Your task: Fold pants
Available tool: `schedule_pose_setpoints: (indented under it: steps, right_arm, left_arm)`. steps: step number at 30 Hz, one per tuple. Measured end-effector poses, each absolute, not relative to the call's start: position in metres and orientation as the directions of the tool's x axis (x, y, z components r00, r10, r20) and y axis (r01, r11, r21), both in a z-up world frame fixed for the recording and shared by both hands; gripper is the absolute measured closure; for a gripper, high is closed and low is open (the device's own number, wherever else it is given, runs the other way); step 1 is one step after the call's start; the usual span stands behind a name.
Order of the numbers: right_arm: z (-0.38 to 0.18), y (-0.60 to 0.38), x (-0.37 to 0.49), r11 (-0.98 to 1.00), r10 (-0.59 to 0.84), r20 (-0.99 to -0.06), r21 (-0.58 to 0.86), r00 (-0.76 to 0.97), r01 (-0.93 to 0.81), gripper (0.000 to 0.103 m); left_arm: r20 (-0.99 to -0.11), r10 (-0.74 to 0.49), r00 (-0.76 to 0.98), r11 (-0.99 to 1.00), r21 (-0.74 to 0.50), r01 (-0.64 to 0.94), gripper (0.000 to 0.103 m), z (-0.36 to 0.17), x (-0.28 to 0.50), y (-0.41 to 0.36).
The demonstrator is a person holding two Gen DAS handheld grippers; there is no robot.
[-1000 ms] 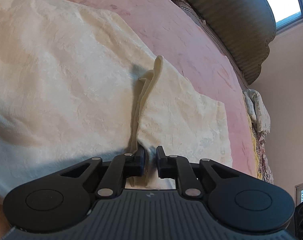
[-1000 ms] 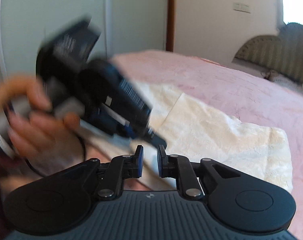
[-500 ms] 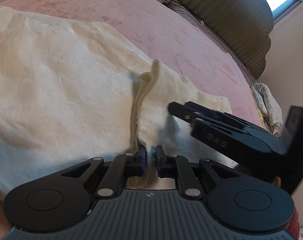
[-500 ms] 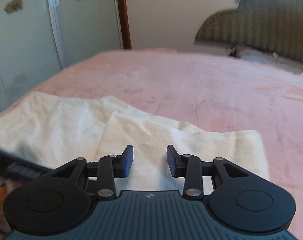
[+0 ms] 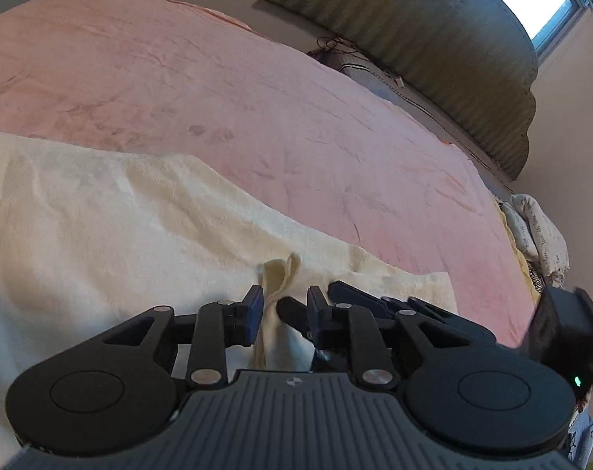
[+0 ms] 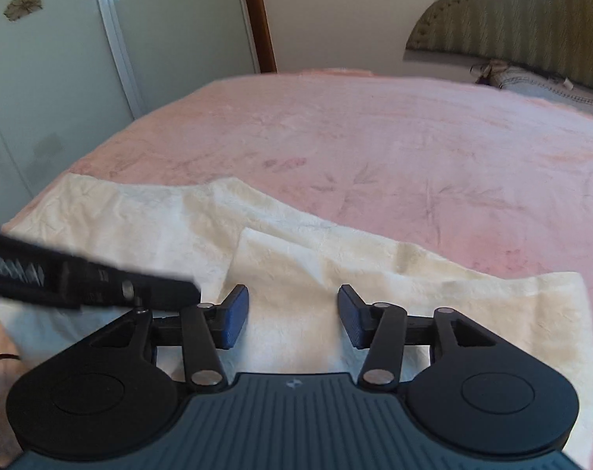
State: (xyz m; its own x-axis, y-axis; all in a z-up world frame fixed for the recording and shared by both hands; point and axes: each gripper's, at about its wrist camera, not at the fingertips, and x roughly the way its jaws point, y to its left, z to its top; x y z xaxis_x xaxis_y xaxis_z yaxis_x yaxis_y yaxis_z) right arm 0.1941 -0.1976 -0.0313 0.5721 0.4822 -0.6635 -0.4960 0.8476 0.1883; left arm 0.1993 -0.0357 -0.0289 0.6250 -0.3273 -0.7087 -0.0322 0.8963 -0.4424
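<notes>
Cream pants (image 5: pixel 100 227) lie flat on a pink bed (image 5: pixel 257 109), also in the right wrist view (image 6: pixel 147 227). My left gripper (image 5: pixel 282 309) stands open with a raised fold of the cream fabric (image 5: pixel 276 286) between its jaws, not clamped. The right gripper's fingers (image 5: pixel 359 297) reach in from the right beside that fold. In its own view the right gripper (image 6: pixel 292 313) is wide open just above the pants. The left gripper's body (image 6: pixel 81 278) crosses its left side, blurred.
A padded green headboard (image 5: pixel 453 39) stands at the far end of the bed, with a window (image 5: pixel 547 4) above. Bedding (image 5: pixel 539 235) is piled at the right edge. Pale wardrobe doors (image 6: pixel 61 58) stand left of the bed.
My left gripper has opened and tilted up, with the fabric fold still between its jaws. My right gripper has opened wider and come in close beside the left one.
</notes>
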Motion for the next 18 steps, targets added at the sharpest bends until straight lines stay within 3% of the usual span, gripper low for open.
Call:
schedule_pose_setpoints:
  steps: [6, 8, 12, 14, 18]
  right_arm:
    - [-0.009, -0.217, 0.138, 0.835, 0.458, -0.633, 0.064, 0.624, -0.547, 0.045]
    - [-0.009, -0.228, 0.118, 0.825, 0.481, -0.627, 0.088, 0.613, -0.558, 0.04]
    - [-0.031, -0.23, 0.113, 0.826, 0.499, -0.651, 0.159, 0.572, -0.54, 0.037]
    - [-0.03, -0.233, 0.115, 0.844, 0.496, -0.634, 0.189, 0.593, -0.503, 0.037]
    - [-0.015, -0.229, 0.103, 0.84, 0.496, -0.595, 0.143, 0.632, -0.524, 0.036]
  left_arm:
    - [-0.762, -0.256, 0.594, 0.939, -0.342, -0.034, 0.069, -0.047, 0.227, -0.048]
    - [-0.758, -0.246, 0.605, 0.943, -0.332, -0.032, 0.064, -0.05, 0.224, -0.049]
    - [-0.757, -0.206, 0.62, 0.961, -0.277, -0.019, 0.059, -0.045, 0.215, -0.053]
    - [-0.754, -0.173, 0.634, 0.972, -0.233, -0.012, 0.051, -0.041, 0.208, -0.052]
    - [-0.74, -0.111, 0.663, 0.988, -0.155, -0.007, 0.043, -0.034, 0.189, -0.043]
